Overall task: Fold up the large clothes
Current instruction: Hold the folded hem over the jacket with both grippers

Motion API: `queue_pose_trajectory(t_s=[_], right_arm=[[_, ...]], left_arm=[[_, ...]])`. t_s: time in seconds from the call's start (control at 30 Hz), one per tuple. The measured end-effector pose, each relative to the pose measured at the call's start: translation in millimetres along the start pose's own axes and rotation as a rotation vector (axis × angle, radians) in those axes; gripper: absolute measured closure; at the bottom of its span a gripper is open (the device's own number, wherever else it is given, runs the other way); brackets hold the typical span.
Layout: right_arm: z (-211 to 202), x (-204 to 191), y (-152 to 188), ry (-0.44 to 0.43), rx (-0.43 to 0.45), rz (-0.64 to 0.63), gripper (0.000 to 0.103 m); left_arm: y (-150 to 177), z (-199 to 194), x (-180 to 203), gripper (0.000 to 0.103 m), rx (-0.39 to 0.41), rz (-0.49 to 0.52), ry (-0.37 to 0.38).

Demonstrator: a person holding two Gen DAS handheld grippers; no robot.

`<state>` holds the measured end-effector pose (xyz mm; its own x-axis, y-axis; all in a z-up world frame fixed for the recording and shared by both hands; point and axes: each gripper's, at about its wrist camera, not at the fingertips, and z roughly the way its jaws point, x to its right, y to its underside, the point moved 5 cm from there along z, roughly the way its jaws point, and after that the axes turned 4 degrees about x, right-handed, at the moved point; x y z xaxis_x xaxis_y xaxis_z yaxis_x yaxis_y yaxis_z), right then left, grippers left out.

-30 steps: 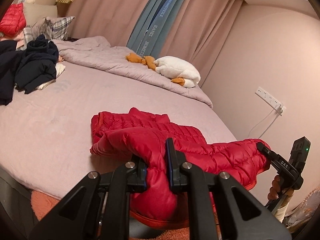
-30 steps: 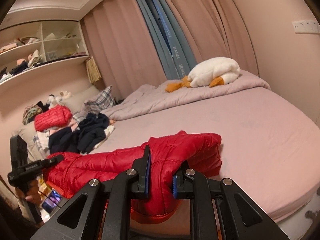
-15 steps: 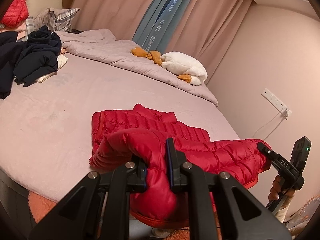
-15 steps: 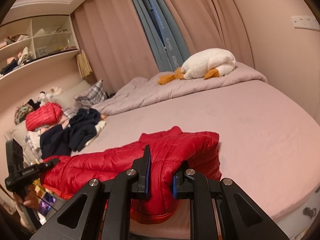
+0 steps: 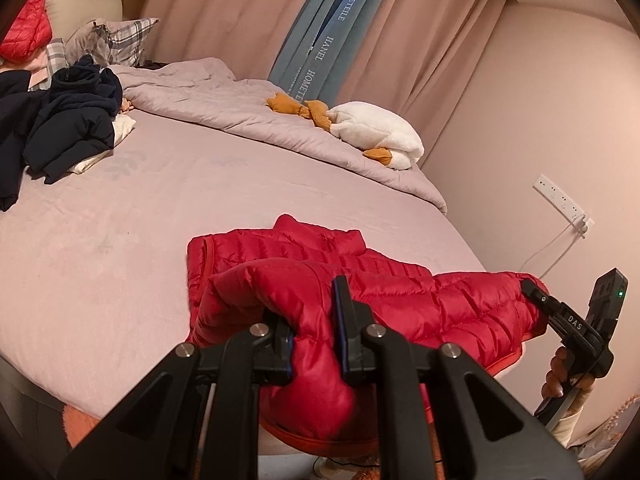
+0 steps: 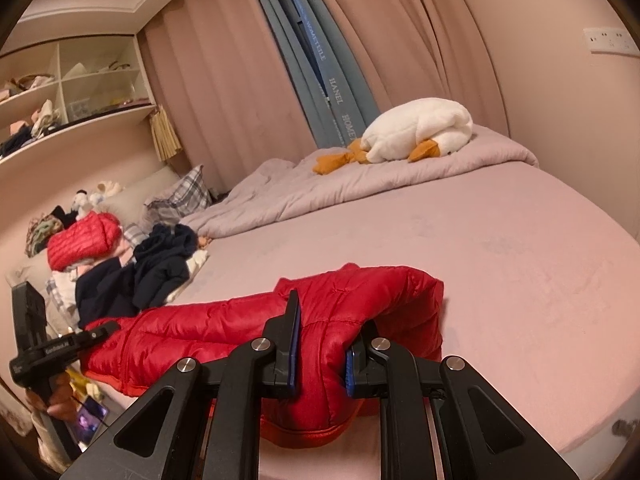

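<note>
A red puffer jacket (image 5: 360, 280) lies at the near edge of the pink bed (image 5: 140, 208), its near hem lifted and doubled over the part that rests on the sheet. My left gripper (image 5: 314, 320) is shut on one end of that hem. My right gripper (image 6: 322, 332) is shut on the other end of the red puffer jacket (image 6: 224, 328). Each gripper shows in the other's view: the right gripper (image 5: 536, 294) at the jacket's right end, the left gripper (image 6: 108, 326) at its left end, each held by a hand.
A pile of dark clothes (image 5: 60, 124) and a second red jacket (image 6: 82, 240) lie at the bed's head by plaid pillows. A rumpled grey quilt (image 5: 248, 116) carries a white plush goose (image 6: 416, 128). Wall shelves (image 6: 60, 92) hang at left. A socket strip (image 5: 560, 200) is on the wall.
Both grippers have carried the lifted hem a little forward over the bed, so the fold covers more of the jacket. Both grips have stayed the same.
</note>
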<state>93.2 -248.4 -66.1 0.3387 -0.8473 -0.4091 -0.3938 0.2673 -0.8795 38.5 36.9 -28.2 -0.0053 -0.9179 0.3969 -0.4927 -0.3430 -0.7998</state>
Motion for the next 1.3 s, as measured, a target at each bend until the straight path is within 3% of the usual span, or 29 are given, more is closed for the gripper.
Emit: queue_pose_trajectory(t_s=[1.3], right_arm=[[25, 6, -10, 0.032, 0.008, 0.012, 0.085]], left_arm=[[-18, 30, 6, 0.087, -0.012, 0.024, -0.065]])
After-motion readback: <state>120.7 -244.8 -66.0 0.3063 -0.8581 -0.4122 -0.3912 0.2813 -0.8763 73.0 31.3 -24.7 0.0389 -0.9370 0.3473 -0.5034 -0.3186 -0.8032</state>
